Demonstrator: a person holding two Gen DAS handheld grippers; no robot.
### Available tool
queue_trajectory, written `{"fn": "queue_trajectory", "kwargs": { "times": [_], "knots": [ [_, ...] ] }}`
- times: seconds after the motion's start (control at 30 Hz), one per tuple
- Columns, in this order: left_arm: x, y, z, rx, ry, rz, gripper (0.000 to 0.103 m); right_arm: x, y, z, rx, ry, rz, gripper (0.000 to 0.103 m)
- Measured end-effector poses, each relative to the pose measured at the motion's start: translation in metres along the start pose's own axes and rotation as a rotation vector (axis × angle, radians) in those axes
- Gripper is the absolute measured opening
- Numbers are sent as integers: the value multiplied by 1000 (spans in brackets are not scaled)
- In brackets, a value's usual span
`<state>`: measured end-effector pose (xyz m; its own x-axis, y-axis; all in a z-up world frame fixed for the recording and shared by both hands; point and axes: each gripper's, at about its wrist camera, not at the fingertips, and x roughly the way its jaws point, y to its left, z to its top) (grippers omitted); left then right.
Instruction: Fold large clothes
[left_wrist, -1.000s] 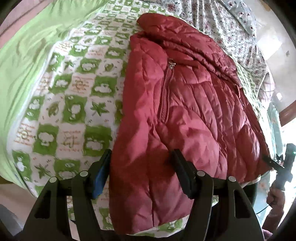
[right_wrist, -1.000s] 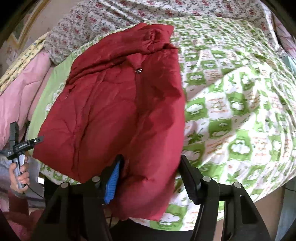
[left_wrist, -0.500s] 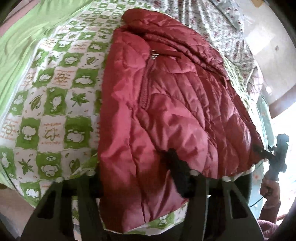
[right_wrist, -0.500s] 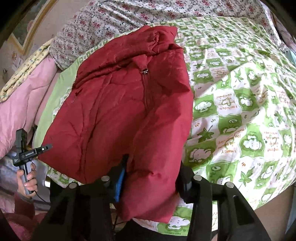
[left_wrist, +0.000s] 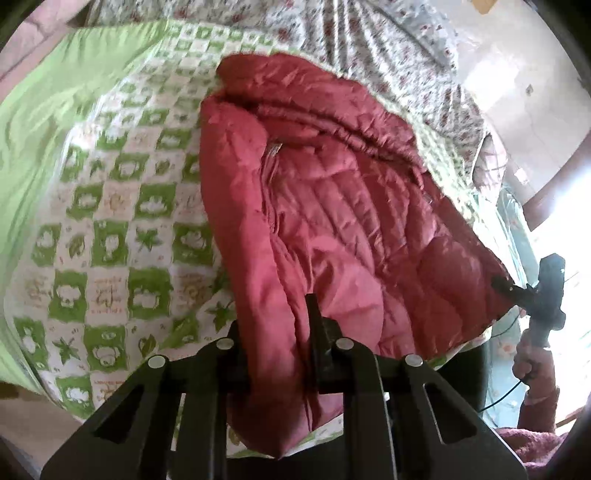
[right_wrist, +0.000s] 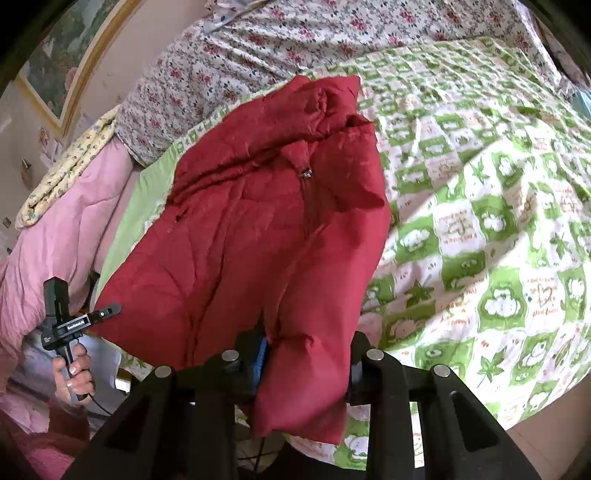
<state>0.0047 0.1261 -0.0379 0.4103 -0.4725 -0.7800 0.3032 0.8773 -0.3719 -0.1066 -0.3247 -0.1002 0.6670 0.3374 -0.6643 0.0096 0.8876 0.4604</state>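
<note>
Green-checked quilt (right_wrist: 480, 236) covers the bed where the red puffer jacket (right_wrist: 258, 229) lies (zipper up); left gripper (left_wrist: 275, 345) and right gripper (right_wrist: 306, 354) jaws are closing, each clamping its hem.

The jacket (left_wrist: 332, 221) lies on the quilt (left_wrist: 110, 240) spread over the bed, collar toward the far end, hem hanging over the near edge. Each gripper sits at that hem: the left gripper (left_wrist: 275, 325) at one corner, the right gripper (right_wrist: 308, 354) at the other. A flowered sheet (right_wrist: 258, 40) lies behind the jacket.
</note>
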Motion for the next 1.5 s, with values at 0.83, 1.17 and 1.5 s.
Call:
{"fn": "queue_trajectory", "kwargs": {
  "times": [0.83,1.17,1.5],
  "knots": [
    [-43,-28,116,8,-325,13,15,-33,29,110,-17,-326,70,27],
    [-26,-23,181,-36,-366,18,15,-17,26,180,3,-378,87,27],
    [25,-8,253,-94,-354,61,15,38,9,257,82,-376,65,28]
  ]
}}
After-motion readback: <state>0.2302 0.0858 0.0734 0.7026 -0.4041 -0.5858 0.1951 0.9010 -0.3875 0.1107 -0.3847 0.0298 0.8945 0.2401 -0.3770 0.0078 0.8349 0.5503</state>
